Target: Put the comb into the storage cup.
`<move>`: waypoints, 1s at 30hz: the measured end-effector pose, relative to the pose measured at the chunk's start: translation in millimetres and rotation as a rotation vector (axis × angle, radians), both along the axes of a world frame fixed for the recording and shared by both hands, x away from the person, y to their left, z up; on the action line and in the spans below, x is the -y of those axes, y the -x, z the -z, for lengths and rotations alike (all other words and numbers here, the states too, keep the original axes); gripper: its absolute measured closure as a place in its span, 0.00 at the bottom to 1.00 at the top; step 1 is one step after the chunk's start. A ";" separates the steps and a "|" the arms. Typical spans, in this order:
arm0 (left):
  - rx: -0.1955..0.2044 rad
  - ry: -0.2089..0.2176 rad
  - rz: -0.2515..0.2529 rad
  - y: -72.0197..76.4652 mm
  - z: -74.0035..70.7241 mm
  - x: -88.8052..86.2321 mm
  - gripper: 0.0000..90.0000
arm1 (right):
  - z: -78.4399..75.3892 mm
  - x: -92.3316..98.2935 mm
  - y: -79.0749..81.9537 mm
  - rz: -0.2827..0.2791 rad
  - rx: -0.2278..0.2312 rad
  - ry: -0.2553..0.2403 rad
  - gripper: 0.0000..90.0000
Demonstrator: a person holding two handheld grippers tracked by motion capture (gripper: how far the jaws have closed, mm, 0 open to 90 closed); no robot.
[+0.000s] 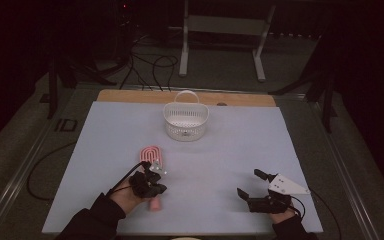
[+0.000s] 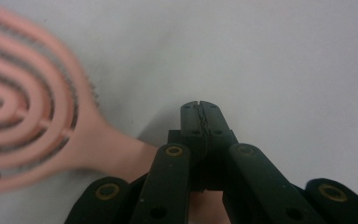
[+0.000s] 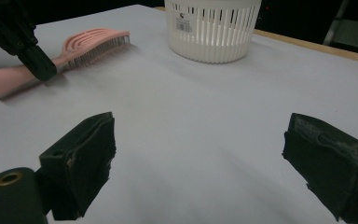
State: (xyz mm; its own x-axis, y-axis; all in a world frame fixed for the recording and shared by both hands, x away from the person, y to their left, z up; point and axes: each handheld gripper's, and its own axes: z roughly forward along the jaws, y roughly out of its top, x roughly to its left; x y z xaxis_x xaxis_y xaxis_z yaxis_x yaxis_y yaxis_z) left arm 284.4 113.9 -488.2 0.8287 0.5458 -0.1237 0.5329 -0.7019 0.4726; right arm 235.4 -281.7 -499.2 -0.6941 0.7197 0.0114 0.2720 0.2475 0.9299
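Note:
A pink hairbrush lies on the white table cover at the front left, head pointing away from me. My left gripper hovers over its handle. In the left gripper view its jaws are pressed together with nothing between them, and the hairbrush runs under their left side. In the right gripper view the hairbrush lies at the far left with the other gripper's tip at its neck. My right gripper rests at the front right, open and empty.
A white slotted basket with a handle stands at the back middle of the cover, also in the right gripper view. A wooden table edge runs behind it. Cables and a metal stand lie on the floor beyond.

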 end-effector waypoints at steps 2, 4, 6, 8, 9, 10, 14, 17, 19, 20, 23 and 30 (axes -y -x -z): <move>-0.002 -0.003 -0.001 0.8 -0.2 -2.6 1.00 | -0.5 0.0 0.1 -0.002 0.002 -0.004 0.10; -0.004 -0.007 -0.006 2.0 -0.1 -4.7 1.00 | 0.2 -0.2 -0.2 0.000 -0.002 -0.003 0.10; -0.008 -0.009 -0.004 3.6 -0.1 -6.3 1.00 | 0.4 -0.6 -0.1 -0.003 -0.004 -0.001 0.10; -0.010 -0.015 -0.001 4.9 -0.1 -8.0 1.00 | 0.0 -1.0 0.0 -0.004 -0.001 -0.004 0.10; -0.011 -0.019 0.002 5.2 -0.1 -9.1 1.00 | 0.1 -0.7 -0.2 -0.005 -0.001 -0.002 0.10; -0.013 -0.018 0.000 5.6 -0.1 -10.1 1.00 | 0.4 -0.8 -0.2 -0.004 -0.004 -0.003 0.10; -0.014 -0.026 -0.004 6.7 -0.9 -13.4 1.00 | 0.1 -0.8 -0.3 -0.005 -0.001 -0.003 0.10; -0.019 -0.038 -0.004 7.8 -1.5 -15.7 1.00 | 0.0 -1.3 0.2 -0.005 -0.005 -0.004 0.10; -0.022 -0.052 0.001 8.9 -1.5 -17.3 1.00 | -0.2 -1.2 0.1 -0.005 -0.002 -0.005 0.10; -0.025 -0.056 0.000 9.2 -1.5 -18.4 1.00 | -0.1 -1.1 0.0 -0.003 -0.002 -0.005 0.10; -0.032 -0.067 -0.002 9.9 -1.5 -22.1 1.00 | 0.2 -1.1 -0.1 -0.005 -0.003 -0.003 0.10; -0.038 -0.097 0.001 11.6 -3.6 -29.7 1.00 | -0.1 -1.7 0.1 -0.005 -0.002 -0.004 0.10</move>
State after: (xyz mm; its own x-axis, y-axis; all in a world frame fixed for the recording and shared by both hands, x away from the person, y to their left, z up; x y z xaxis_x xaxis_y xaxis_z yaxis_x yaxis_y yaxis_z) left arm 272.8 143.6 -484.6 0.8253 0.5556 -0.1012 0.5479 -0.7443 0.3818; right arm 235.4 -280.1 -499.2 -0.6976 0.7163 0.0155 0.2728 0.2456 0.9302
